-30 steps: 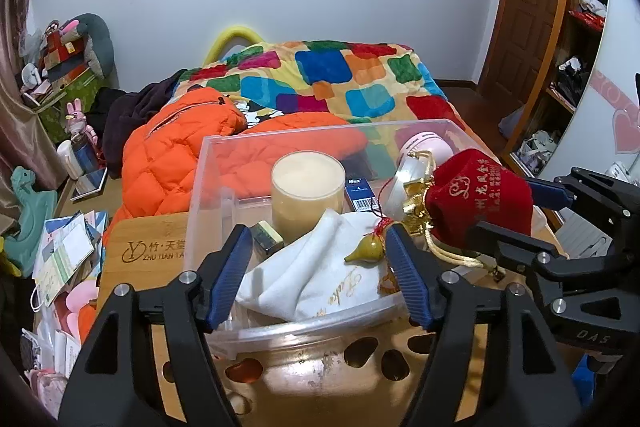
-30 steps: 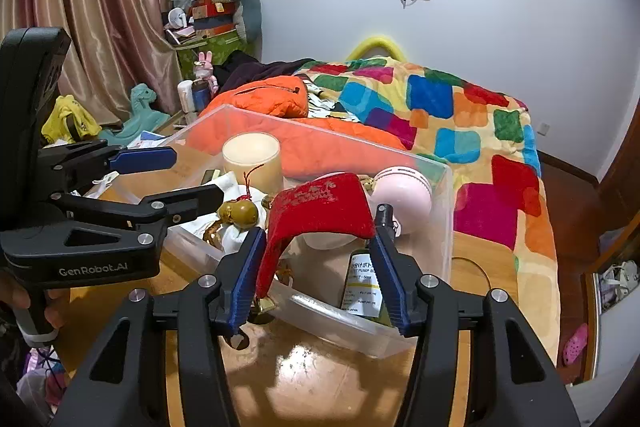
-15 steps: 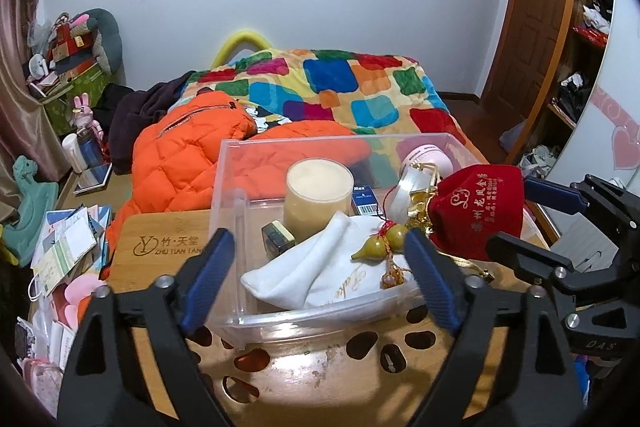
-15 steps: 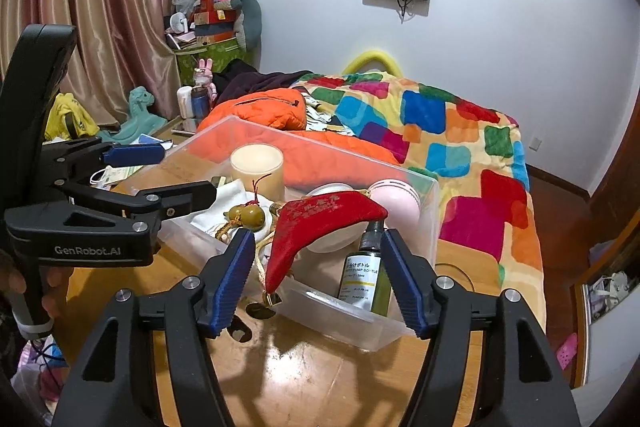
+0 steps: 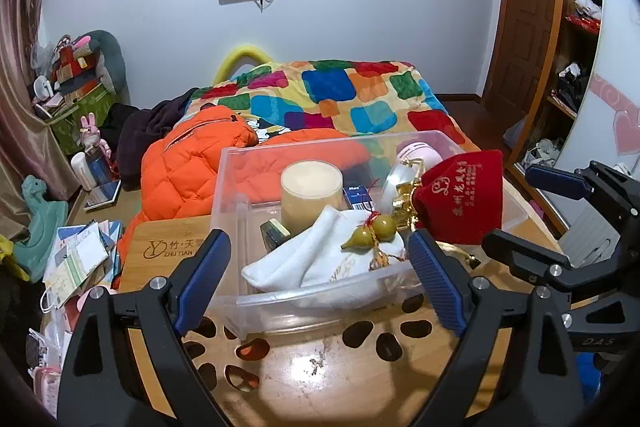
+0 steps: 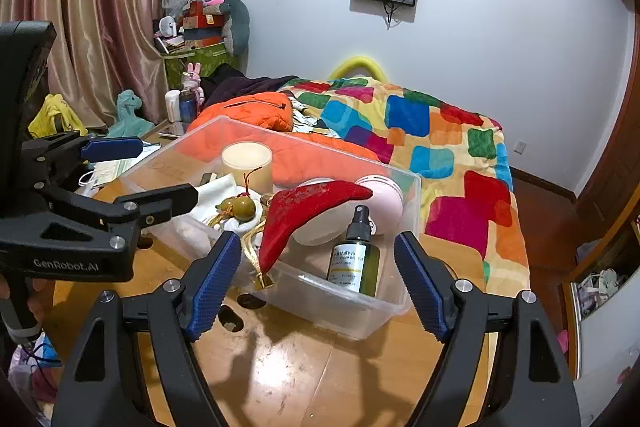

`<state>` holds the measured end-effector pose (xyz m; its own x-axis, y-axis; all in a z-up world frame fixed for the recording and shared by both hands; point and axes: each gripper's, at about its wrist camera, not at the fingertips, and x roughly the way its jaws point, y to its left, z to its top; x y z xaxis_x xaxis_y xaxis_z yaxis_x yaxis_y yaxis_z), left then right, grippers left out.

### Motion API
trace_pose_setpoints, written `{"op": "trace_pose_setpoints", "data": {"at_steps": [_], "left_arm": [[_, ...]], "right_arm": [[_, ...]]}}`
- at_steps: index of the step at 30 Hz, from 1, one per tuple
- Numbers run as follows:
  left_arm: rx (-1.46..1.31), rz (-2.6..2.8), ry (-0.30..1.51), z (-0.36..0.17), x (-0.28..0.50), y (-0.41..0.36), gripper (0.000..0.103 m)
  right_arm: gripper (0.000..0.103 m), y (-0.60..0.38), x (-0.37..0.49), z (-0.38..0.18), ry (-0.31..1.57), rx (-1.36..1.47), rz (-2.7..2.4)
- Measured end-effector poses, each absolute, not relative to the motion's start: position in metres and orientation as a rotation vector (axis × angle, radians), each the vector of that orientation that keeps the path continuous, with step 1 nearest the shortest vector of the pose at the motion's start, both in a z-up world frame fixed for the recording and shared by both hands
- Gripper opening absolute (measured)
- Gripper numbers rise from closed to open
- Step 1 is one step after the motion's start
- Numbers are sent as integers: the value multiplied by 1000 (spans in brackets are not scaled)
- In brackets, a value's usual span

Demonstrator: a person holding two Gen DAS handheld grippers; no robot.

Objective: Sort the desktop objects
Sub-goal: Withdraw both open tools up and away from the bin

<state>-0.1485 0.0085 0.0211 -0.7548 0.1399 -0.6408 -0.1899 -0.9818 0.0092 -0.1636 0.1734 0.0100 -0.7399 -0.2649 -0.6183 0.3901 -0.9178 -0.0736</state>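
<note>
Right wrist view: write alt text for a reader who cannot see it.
A clear plastic bin on a wooden table holds a red velvet pouch, a green spray bottle, a cream candle and a gourd charm. The right claw frames the bin, jaws opening and gripping nothing; the left claw reaches in from the left.

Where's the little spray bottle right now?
In the right wrist view, the spray bottle leans inside the clear bin, at its near right corner, just right of the red pouch and in front of the pink round case.
</note>
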Motion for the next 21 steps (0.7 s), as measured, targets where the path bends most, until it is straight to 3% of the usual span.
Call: {"op": "trace_pose_setpoints", "data": {"at_steps": [3, 21], "left_arm": [[-1004, 2798, 108, 20, -147, 10, 91], [-1022, 2778, 31, 4, -132, 13, 94]], "right_arm": [[83, 174, -161, 10, 277, 887, -2646], [85, 183, -142, 7, 227, 884, -2682]]}}
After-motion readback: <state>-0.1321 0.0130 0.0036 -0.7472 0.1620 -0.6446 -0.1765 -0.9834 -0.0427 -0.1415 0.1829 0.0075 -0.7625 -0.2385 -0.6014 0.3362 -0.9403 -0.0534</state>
